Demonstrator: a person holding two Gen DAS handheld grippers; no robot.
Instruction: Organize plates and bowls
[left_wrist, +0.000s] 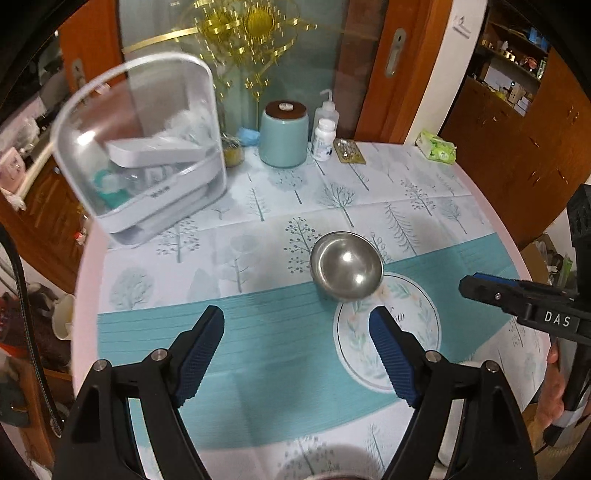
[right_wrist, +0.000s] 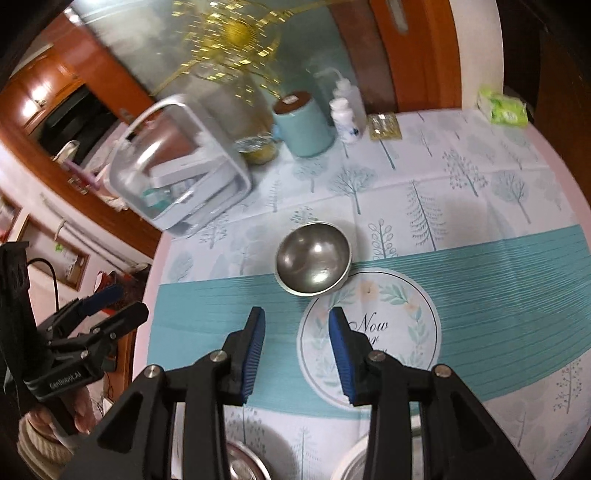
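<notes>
A small steel bowl stands upright on the tree-print tablecloth, at the edge of the teal band; it also shows in the right wrist view. My left gripper is open and empty, held above the cloth just short of the bowl. My right gripper is open and empty, also short of the bowl. The right gripper shows from the side in the left wrist view, the left one in the right wrist view. Under the right gripper, a steel dish and a white rimmed dish peek out at the near table edge.
A clear domed box with white trays stands at the back left. Behind stand a teal canister, a squeeze bottle, a pill bottle, a small gold box and a green tissue pack. The table is round with a pink edge.
</notes>
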